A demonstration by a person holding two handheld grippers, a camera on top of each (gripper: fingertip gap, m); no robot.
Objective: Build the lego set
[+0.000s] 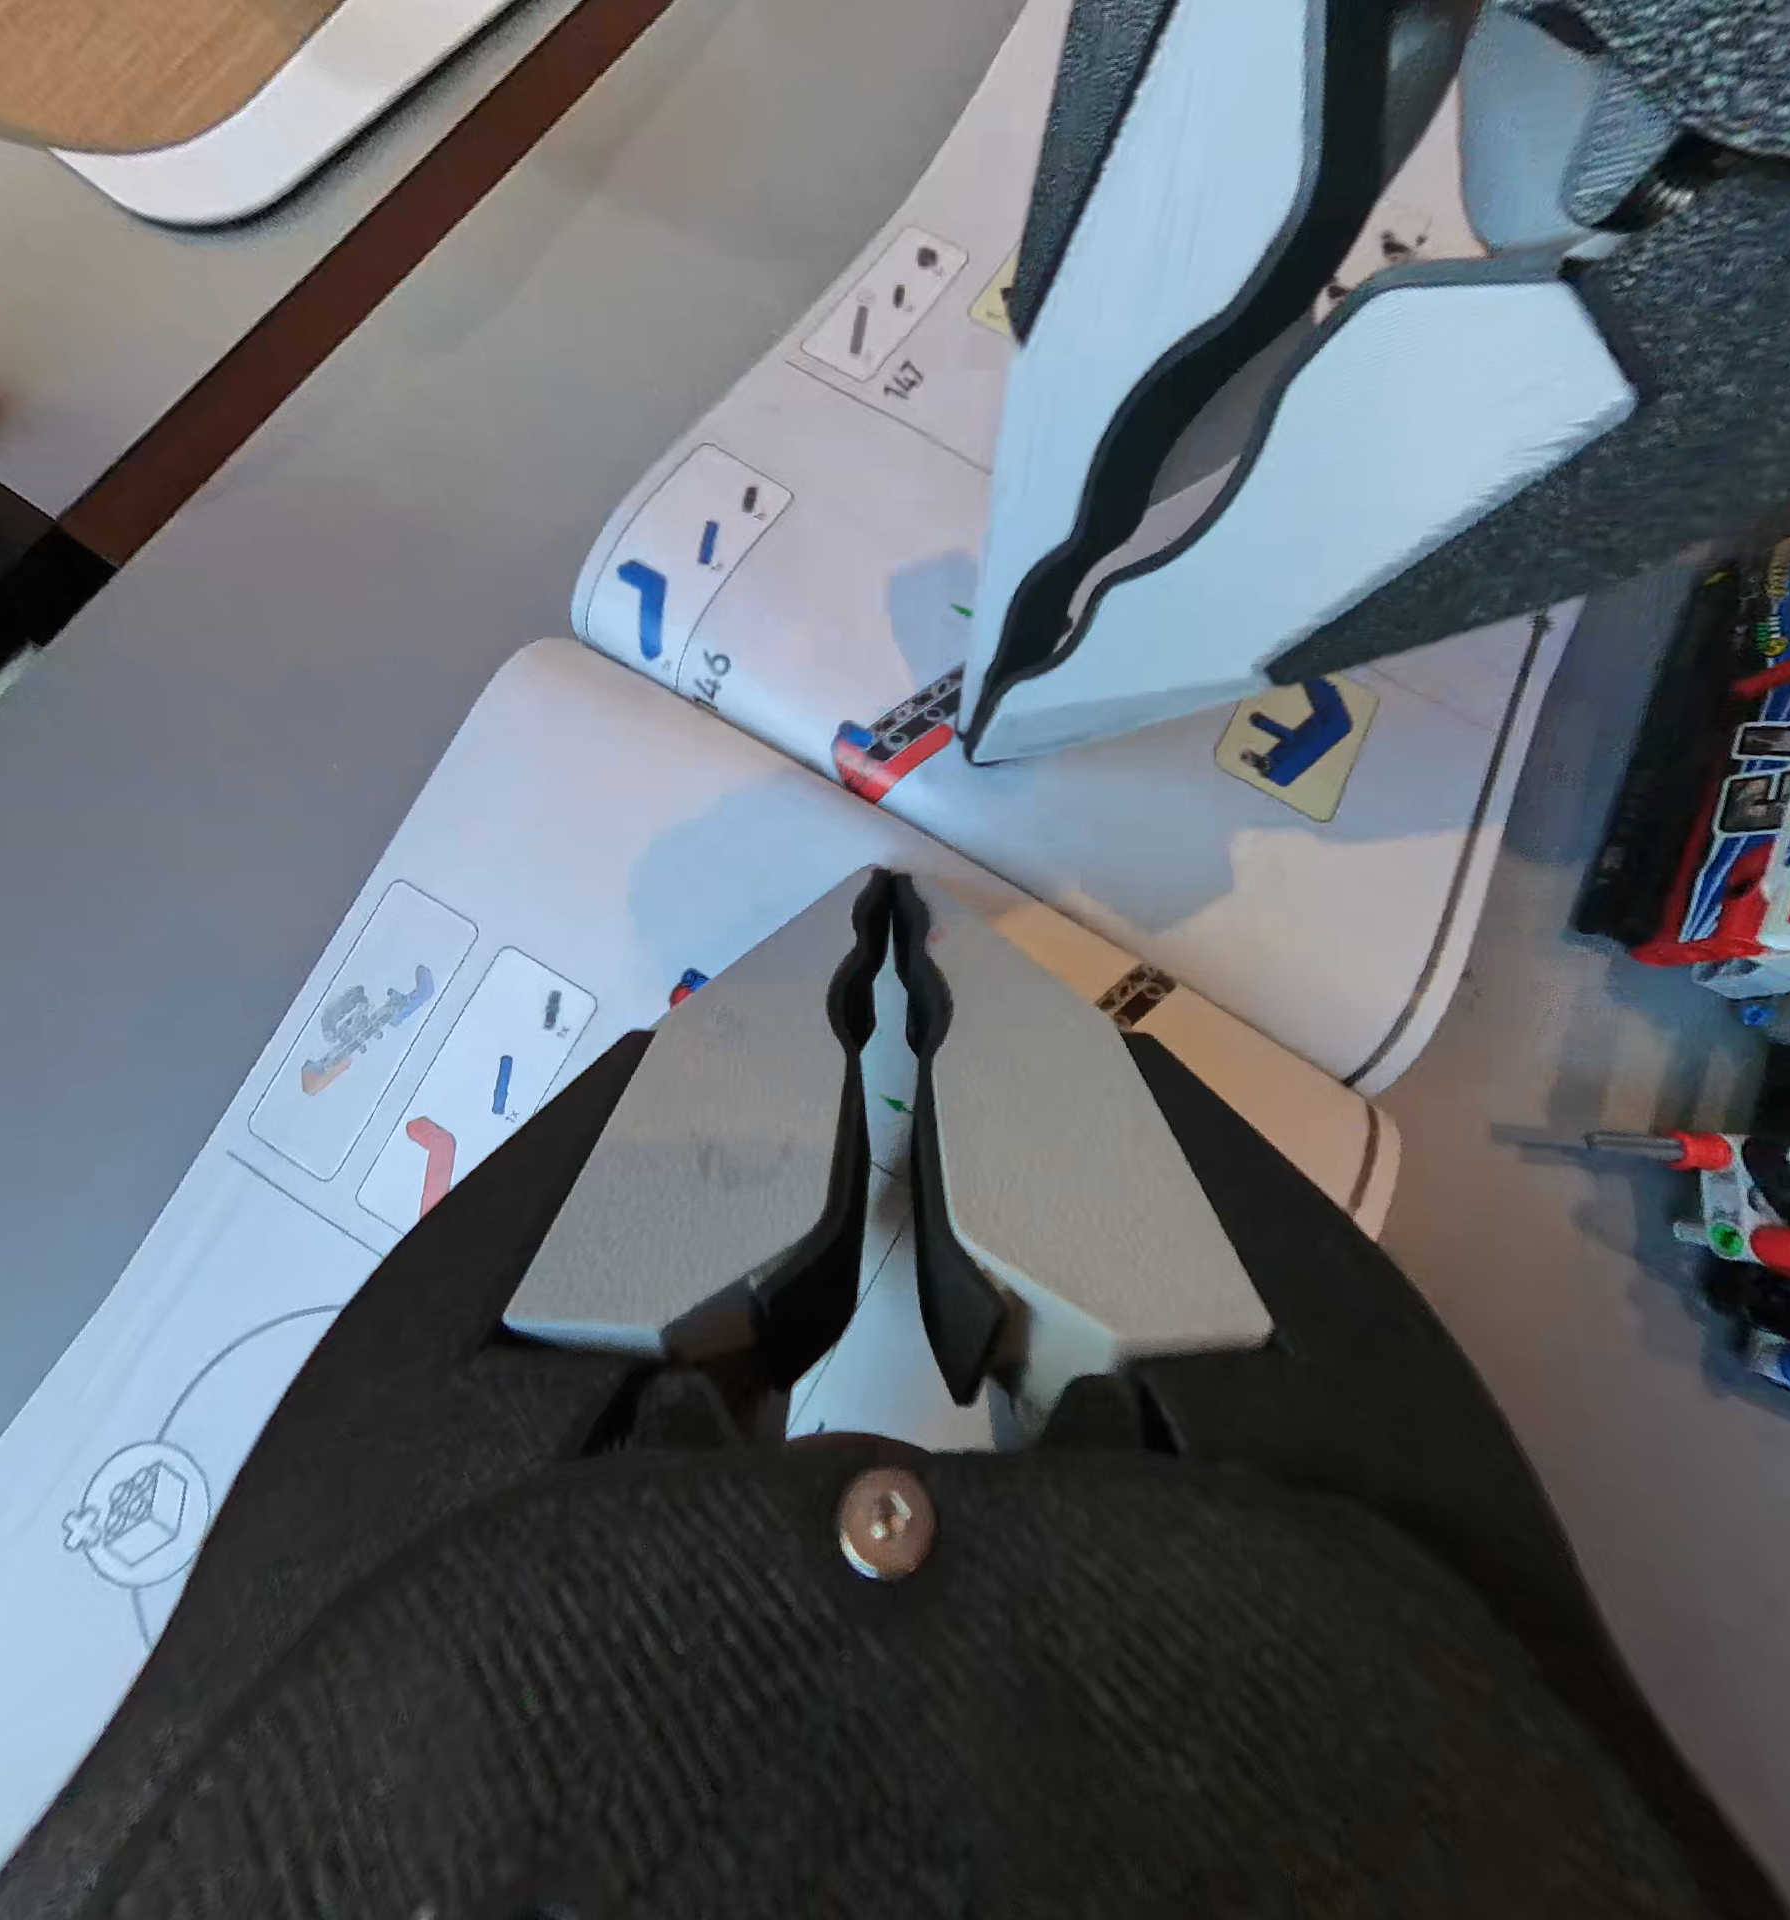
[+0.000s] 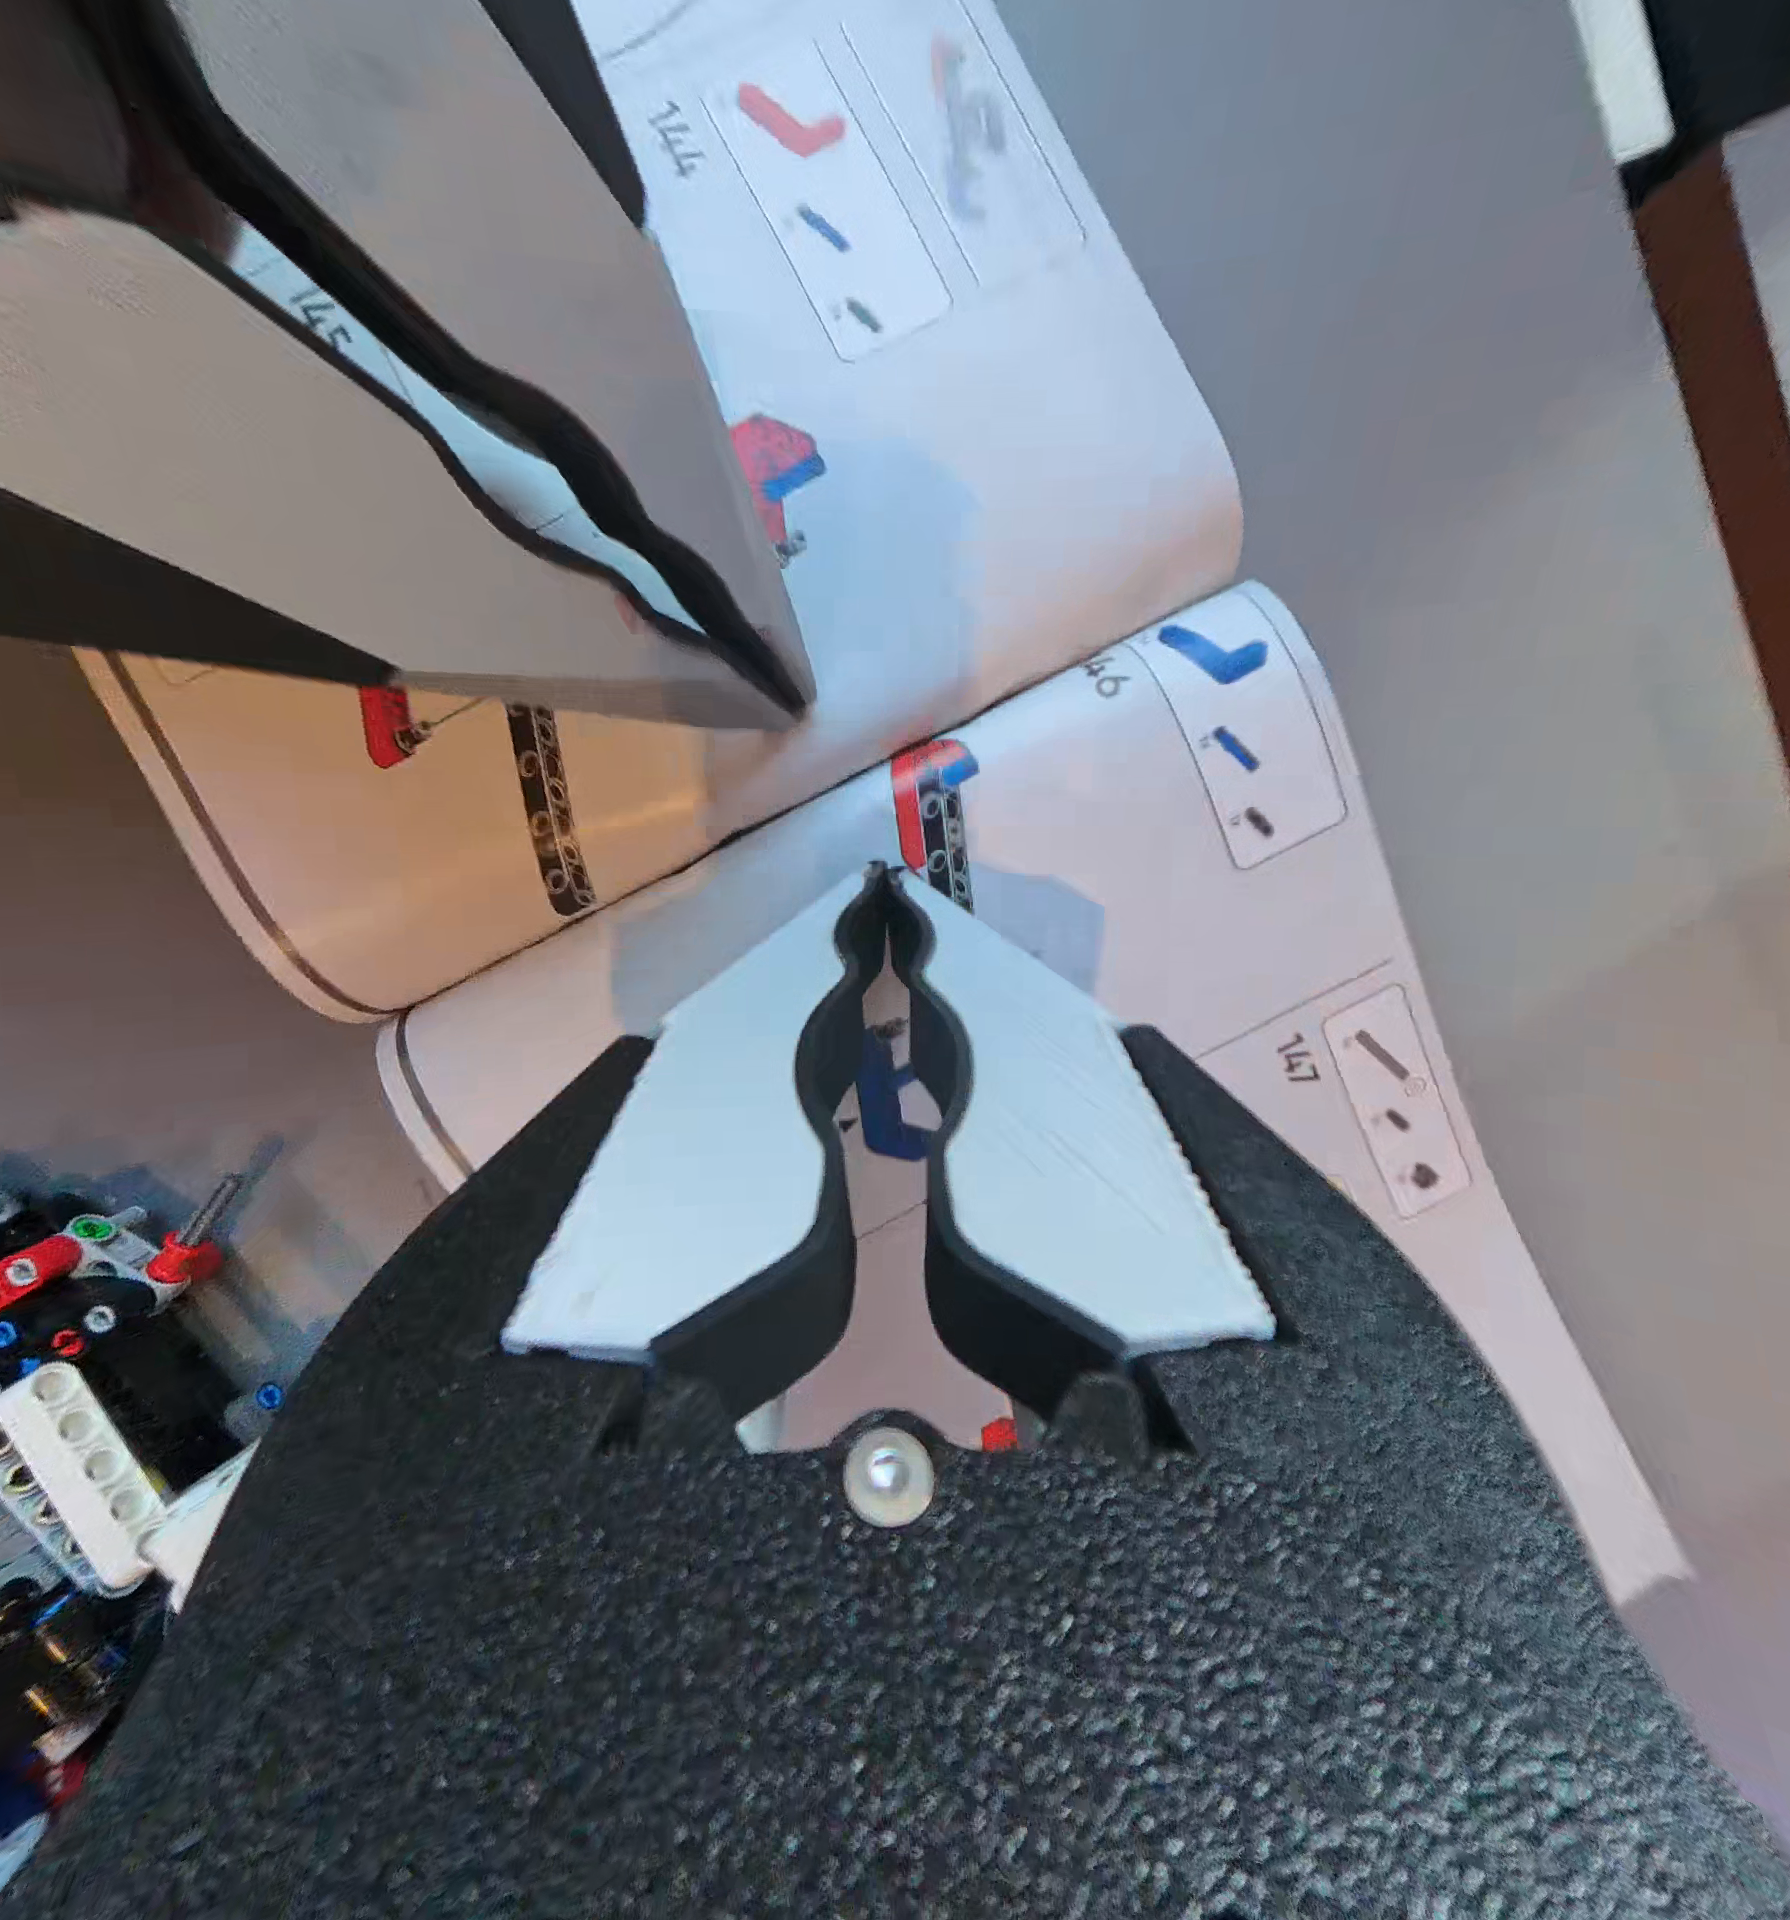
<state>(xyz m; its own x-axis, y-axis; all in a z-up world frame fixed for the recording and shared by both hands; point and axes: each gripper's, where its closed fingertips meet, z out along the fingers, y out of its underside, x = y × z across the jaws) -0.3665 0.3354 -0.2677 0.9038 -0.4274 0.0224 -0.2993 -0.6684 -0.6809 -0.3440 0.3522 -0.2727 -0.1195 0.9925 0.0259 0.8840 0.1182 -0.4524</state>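
Note:
An open lego instruction booklet lies on the grey table; it also fills the right wrist view. My left gripper is shut and empty, its tips over the booklet's centre fold. My right gripper is shut and empty, also at the fold, facing the left one. In the left wrist view the right gripper comes in from the upper right, tips down on the far page. In the right wrist view the left gripper comes in from the upper left. The part-built lego model lies right of the booklet.
More of the red, white and black lego build sits at the right edge of the grey table; in the right wrist view it is at the lower left. A dark brown table edge and a wooden-topped surface lie beyond. The grippers are tip to tip, or close to it. My right gripper's tips are some 15 cm from the part-built lego model.

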